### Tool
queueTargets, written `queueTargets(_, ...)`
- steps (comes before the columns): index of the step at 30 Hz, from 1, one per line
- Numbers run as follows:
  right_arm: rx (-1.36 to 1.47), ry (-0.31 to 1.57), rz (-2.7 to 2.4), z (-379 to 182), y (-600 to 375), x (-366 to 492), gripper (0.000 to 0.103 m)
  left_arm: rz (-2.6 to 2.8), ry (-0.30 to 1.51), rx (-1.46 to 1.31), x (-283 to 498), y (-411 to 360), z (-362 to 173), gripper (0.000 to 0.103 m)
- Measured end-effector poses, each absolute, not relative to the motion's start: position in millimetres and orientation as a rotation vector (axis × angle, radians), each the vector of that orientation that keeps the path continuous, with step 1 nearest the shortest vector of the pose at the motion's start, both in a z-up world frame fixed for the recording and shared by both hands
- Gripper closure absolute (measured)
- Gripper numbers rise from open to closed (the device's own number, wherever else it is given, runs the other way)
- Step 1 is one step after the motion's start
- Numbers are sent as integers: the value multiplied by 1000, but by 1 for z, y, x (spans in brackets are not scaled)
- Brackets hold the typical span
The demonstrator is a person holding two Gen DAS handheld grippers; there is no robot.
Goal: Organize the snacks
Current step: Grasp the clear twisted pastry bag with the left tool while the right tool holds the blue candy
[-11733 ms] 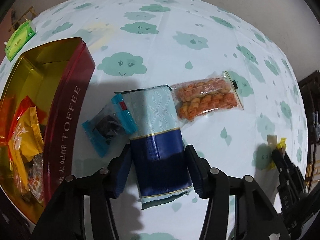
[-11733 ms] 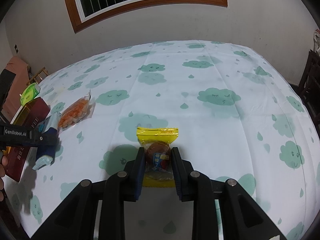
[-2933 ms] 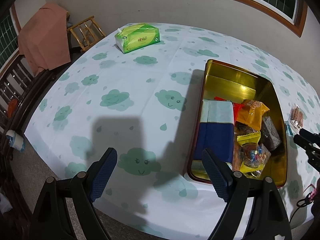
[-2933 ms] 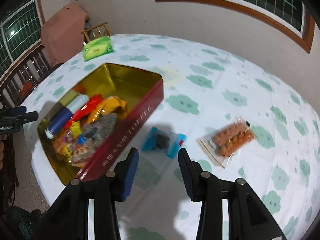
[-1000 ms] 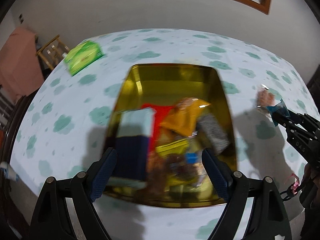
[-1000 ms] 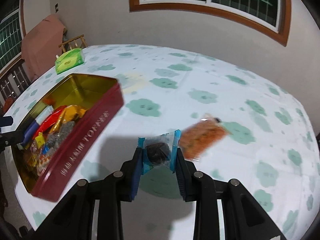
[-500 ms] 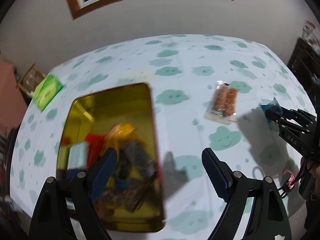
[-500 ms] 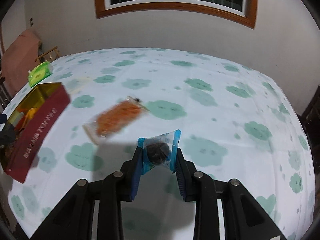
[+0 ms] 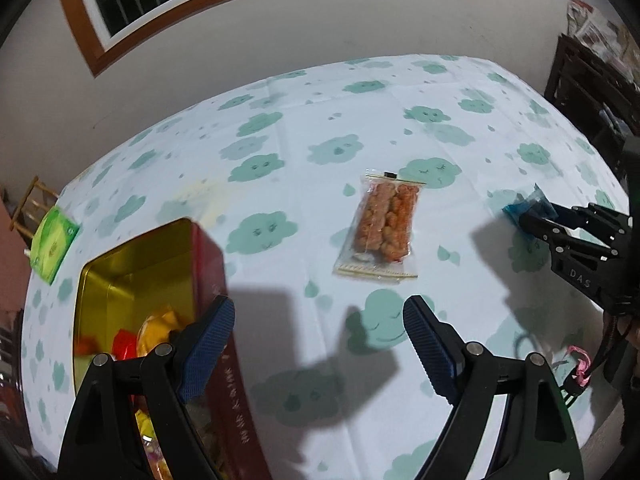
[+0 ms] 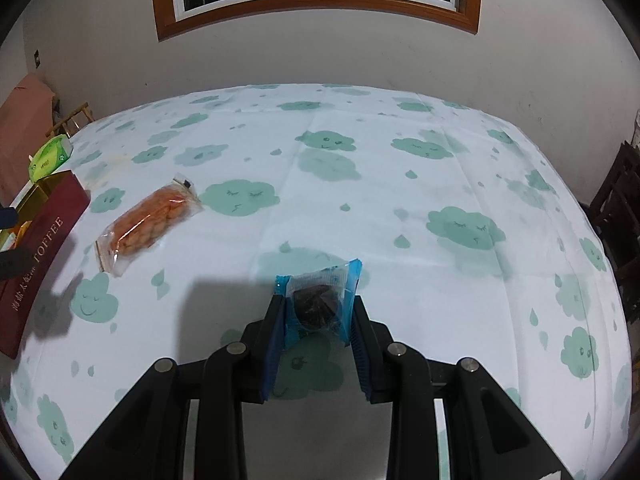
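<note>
Between the right gripper's (image 10: 316,316) fingers: the blue-wrapped dark snack (image 10: 318,306), pinched on both sides and lifted off the desk (image 10: 400,184). A few seconds back it lay on the cloth beside the toffee tin (image 9: 208,280), so the pickup is done. Right view has swung away since: the tin, a second ago close on the left of the fingers, now sits at the far left edge. So the packet is not over the tin yet, it still needs carrying back and dropping in.

Left gripper (image 9: 316,336) fingers spread wide, nothing in them. Its view slid off the tin interior; now the orange snack bag (image 9: 384,224) lies ahead of the fingers on the desk, apart from them. Probably the next pick, last loose snack visible.
</note>
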State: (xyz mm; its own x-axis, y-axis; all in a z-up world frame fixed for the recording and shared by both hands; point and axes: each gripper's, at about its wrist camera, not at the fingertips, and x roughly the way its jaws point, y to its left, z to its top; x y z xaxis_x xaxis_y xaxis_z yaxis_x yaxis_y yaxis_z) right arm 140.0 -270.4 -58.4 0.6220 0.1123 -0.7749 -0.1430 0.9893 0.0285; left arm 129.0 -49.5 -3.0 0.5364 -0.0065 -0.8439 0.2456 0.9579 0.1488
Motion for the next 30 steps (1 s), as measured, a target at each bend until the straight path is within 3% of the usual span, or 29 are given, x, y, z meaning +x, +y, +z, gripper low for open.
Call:
queueTargets(12,-19,885,152,-61,-278,143,72,-247,1042,238,159,-78,-24,25)
queueTargets(19,-3,887,159,-61,-281,144,72,-269,1071,238,184,-91,-39,42)
queueTargets(24,-1,887,160,-61,-281,143,72,-281,1089,183,199,-92,-47,46)
queueTargets(30,-1,887,160,-60,-281,143,72,-284,1097,176,204,-96,-53,65)
